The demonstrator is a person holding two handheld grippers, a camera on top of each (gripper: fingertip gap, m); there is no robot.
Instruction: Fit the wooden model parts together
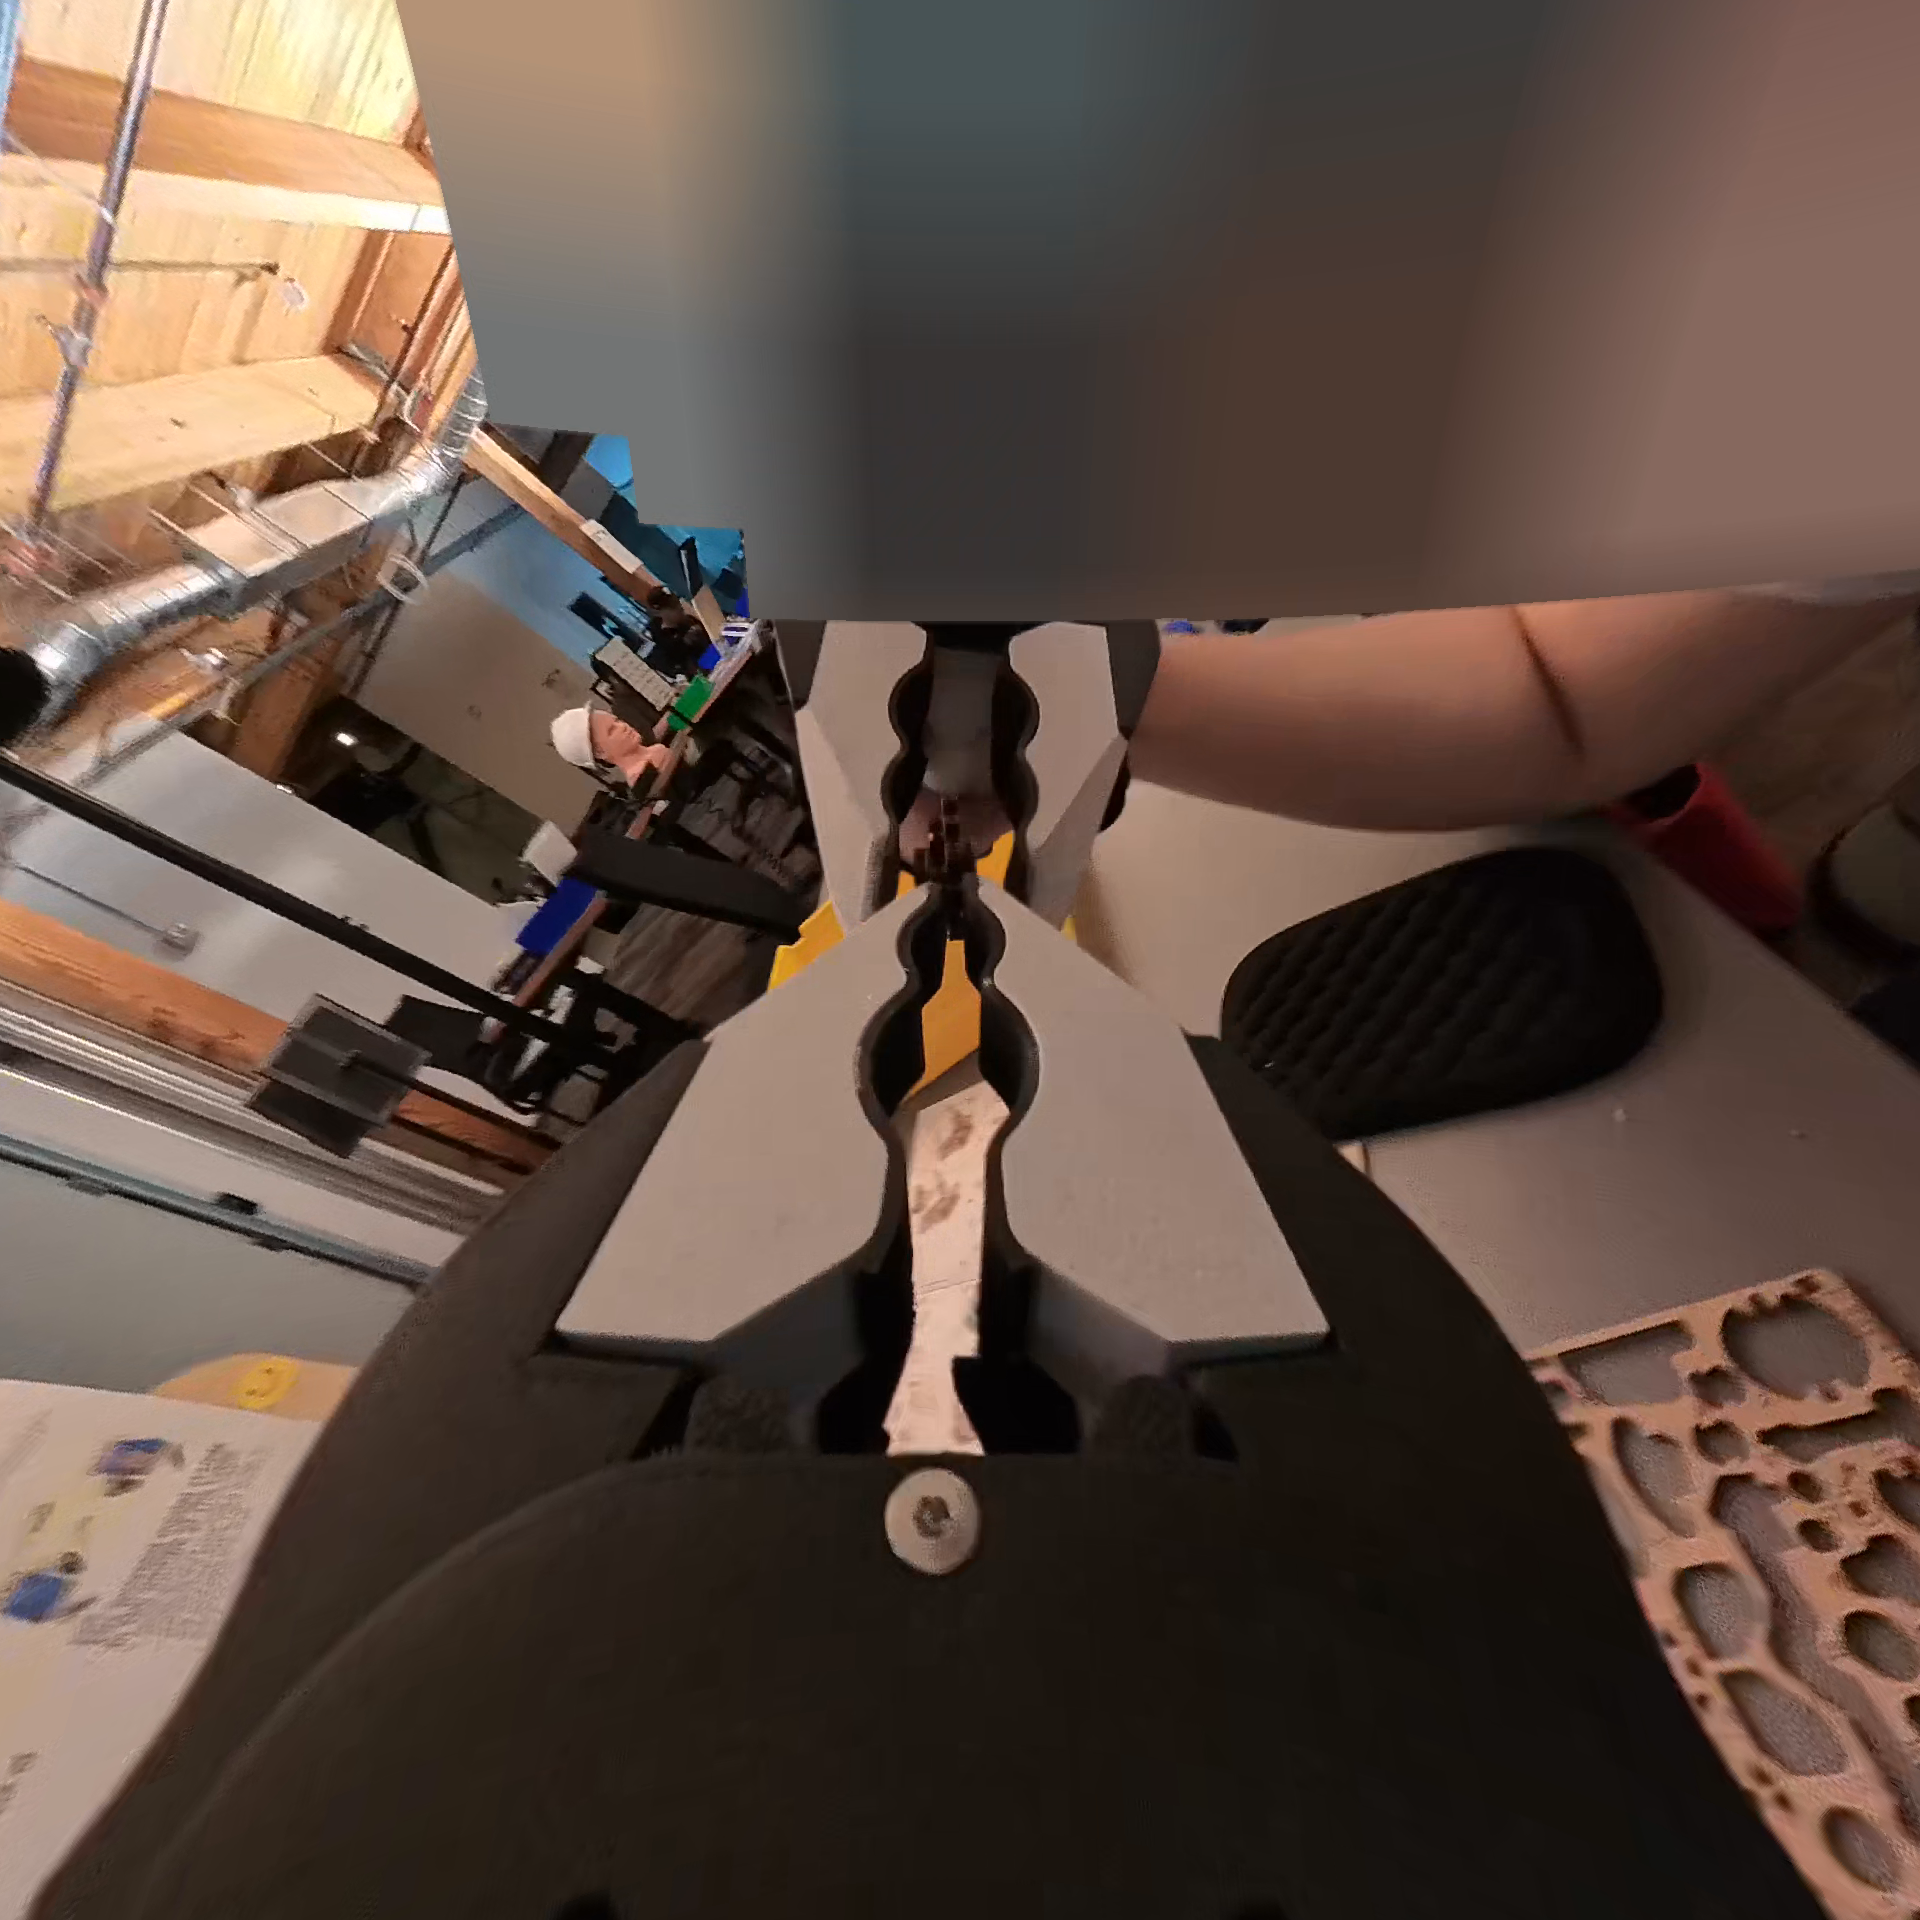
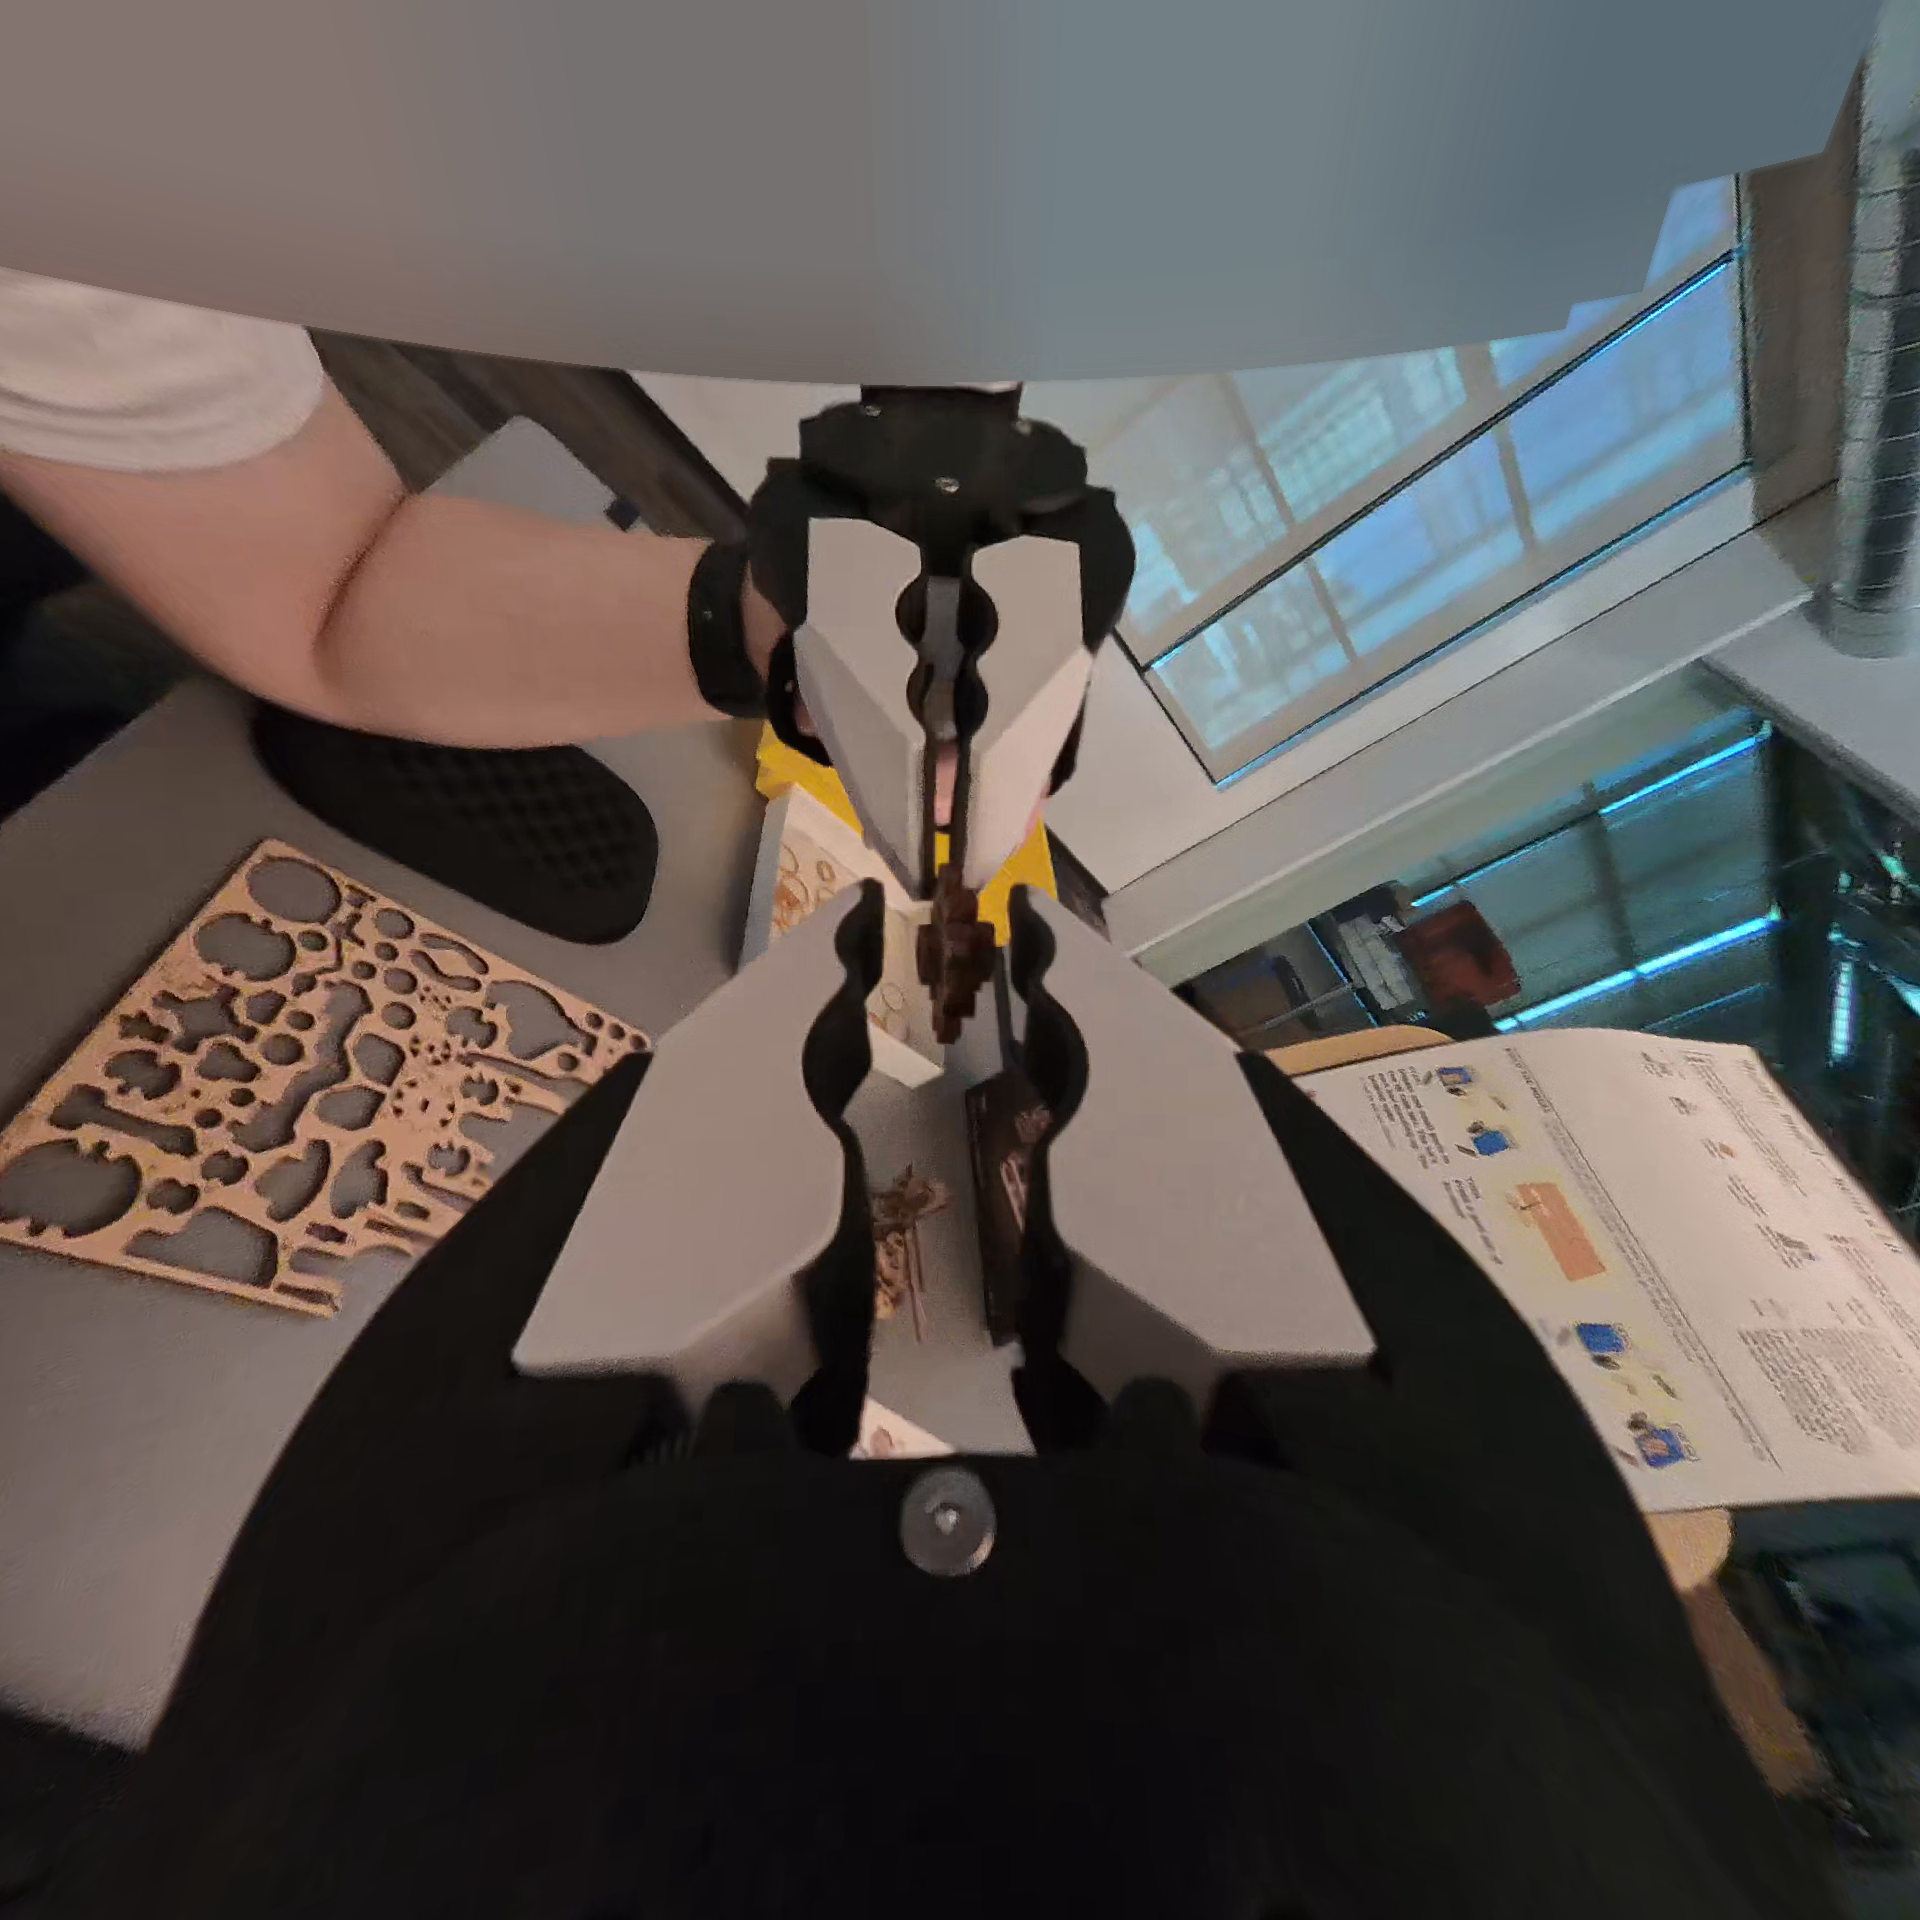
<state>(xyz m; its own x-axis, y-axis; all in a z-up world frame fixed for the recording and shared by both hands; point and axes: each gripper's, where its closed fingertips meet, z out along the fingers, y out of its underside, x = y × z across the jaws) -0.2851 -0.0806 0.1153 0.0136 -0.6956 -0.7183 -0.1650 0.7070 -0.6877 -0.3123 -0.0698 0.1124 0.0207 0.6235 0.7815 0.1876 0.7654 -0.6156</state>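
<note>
Left claw [image 1: 951,894]: grey fingers pinched nearly together at the tips, gripping a small dark wooden piece [image 1: 948,831] edge-on at 12 o'clock; how much of the piece lies between them cannot be told.

Right claw [image 2: 940,914]: fingers parted by a clear gap. The same toothed, dark brown wooden piece [image 2: 951,961] hangs in that gap at the tips; whether either finger touches it cannot be told.

The two claws face each other tip to tip above the table [image 2: 125,1403], each visible in the other's view.

Punched-out plywood sheet [image 2: 260,1081]: flat on the table, at 9 o'clock in the right wrist view, at 4 o'clock in the left [image 1: 1766,1538].

Loose wooden parts [image 2: 904,1236]: a small pale cluster on the table below the right claw.

Instruction sheet [image 2: 1621,1236]: printed paper, at 3 o'clock in the right wrist view.

Black mesh pad [image 1: 1444,987]: on the table beside the plywood sheet.

Person's forearms: one behind each opposing claw.
</note>
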